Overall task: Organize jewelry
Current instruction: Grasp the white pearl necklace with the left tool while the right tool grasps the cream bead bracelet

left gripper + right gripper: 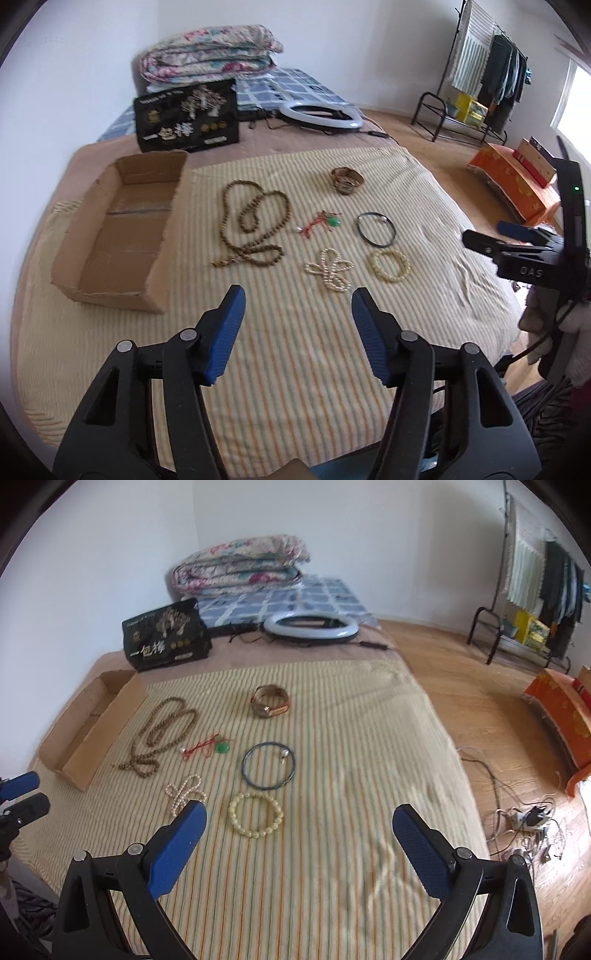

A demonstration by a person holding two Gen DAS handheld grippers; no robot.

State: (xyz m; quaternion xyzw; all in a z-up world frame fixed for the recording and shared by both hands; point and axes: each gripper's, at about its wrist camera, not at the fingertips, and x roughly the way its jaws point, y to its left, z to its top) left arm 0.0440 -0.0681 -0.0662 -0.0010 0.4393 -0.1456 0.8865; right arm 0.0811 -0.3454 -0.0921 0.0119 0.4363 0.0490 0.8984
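On the striped cloth point(258, 369) over the bed, nothing lies between either claw and the jewelry. A black printed bag point(186, 115), a ring light point(320, 115) and a folded floral quilt point(210, 51) sit farther back, and a clothes rack point(532, 602) stands on the wood floor to the right. The cardboard box point(118, 229) at the cloth's left edge is open-topped with nothing in it, its long axis running away from the cameras. The brown bead necklace point(251, 225) lies looped just right of the box, stretched roughly along that axis. Right of it are a red cord with a green pendant point(210, 748), a dark bangle point(269, 765), a wide band point(269, 700), a white pearl strand point(328, 271) and a cream bead bracelet point(255, 814). The left gripper point(297, 297) hovers near the pearl strand, jaws partly apart and holding nothing; the right gripper point(299, 816) stands wide apart, holding nothing, beside the cream bracelet
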